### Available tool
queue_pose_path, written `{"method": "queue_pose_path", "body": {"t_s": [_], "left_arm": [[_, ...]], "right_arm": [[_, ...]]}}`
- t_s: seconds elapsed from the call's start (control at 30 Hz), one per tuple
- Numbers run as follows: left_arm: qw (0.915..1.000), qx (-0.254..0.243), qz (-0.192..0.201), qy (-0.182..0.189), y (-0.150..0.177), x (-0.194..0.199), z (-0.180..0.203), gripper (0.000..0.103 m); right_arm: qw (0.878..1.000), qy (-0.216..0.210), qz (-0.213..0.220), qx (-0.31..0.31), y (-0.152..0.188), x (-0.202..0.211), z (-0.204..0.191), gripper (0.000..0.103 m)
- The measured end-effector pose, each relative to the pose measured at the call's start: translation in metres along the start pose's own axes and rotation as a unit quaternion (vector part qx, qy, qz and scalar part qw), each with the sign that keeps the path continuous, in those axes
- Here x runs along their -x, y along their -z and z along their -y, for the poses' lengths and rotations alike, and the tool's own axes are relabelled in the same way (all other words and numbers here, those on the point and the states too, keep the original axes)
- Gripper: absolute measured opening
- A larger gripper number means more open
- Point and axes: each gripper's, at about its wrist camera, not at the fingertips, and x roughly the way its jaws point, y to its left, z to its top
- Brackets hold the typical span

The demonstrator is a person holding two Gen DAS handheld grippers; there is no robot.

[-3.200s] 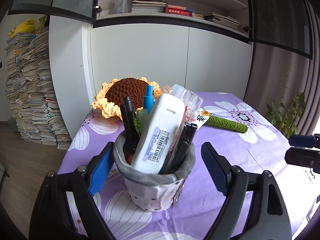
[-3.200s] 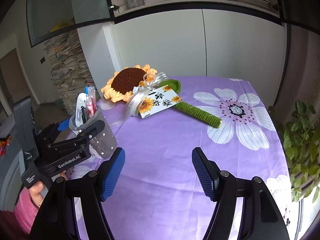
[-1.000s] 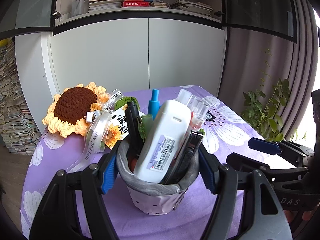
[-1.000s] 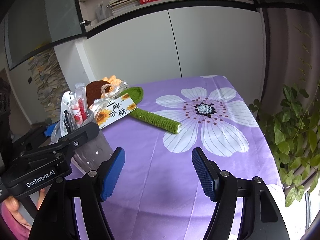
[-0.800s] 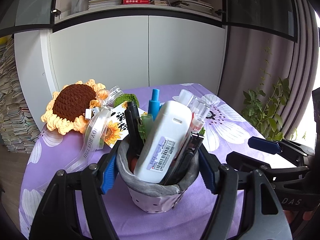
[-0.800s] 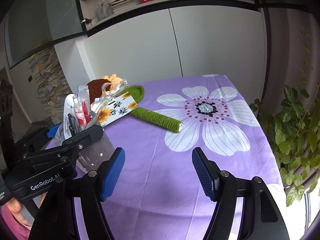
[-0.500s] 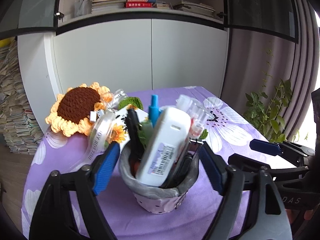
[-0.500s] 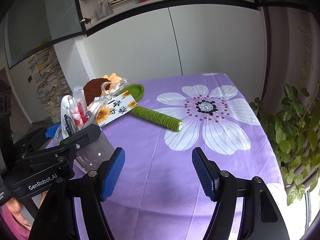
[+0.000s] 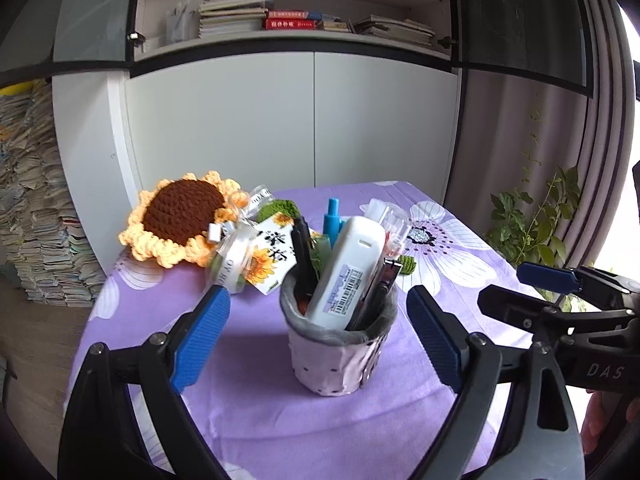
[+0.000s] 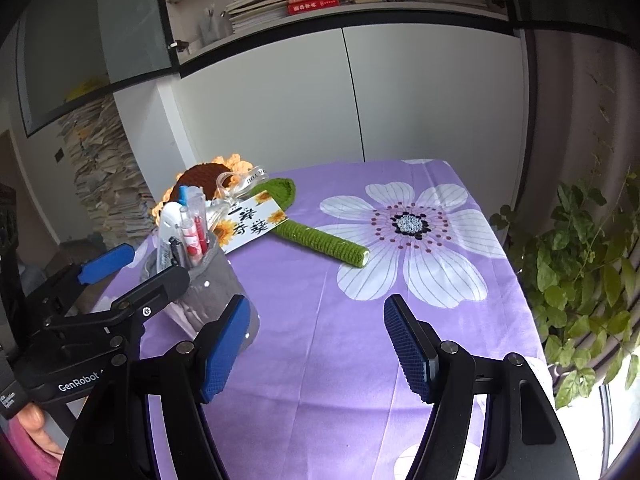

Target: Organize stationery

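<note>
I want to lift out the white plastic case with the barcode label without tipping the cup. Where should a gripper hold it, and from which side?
Grip the white plastic case with the barcode label at its rounded upper end, from above. That end stands clear over the rim of the grey fabric pen cup; the lower part is buried among pens. It leans right, so pull along its tilt.

Table (image 10: 360,344) under purple floral cloth; on it a fabric pen holder (image 9: 338,354) (crammed full); behind, a crochet sunflower (image 9: 182,216).
</note>
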Motion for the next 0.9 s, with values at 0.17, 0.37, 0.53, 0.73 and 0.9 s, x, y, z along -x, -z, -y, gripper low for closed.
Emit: {"method": "queue_pose_path", "body": {"t_s": [0.17, 0.37, 0.53, 0.73, 0.9], "left_arm": [[0.9978, -0.014, 0.054, -0.036, -0.007, 0.053, 0.001, 0.102], [0.9927, -0.034, 0.089, -0.073, -0.006, 0.109, 0.009, 0.102], [0.9923, -0.022, 0.105, -0.062, -0.004, 0.147, 0.008, 0.102], [0.9902, -0.014, 0.125, -0.06, -0.001, 0.192, 0.012, 0.102], [0.985, -0.015, 0.153, -0.078, 0.0, 0.233, 0.019, 0.102]], "right_arm": [[0.999, 0.008, 0.025, 0.019, -0.006, 0.036, -0.017, 0.07], [0.997, 0.03, 0.058, 0.044, -0.008, 0.087, -0.045, 0.07], [0.994, 0.039, 0.086, 0.05, -0.002, 0.131, -0.061, 0.071], [0.988, 0.051, 0.13, 0.067, 0.01, 0.18, -0.082, 0.085], [0.982, 0.055, 0.159, 0.084, 0.021, 0.215, -0.099, 0.085]]}}
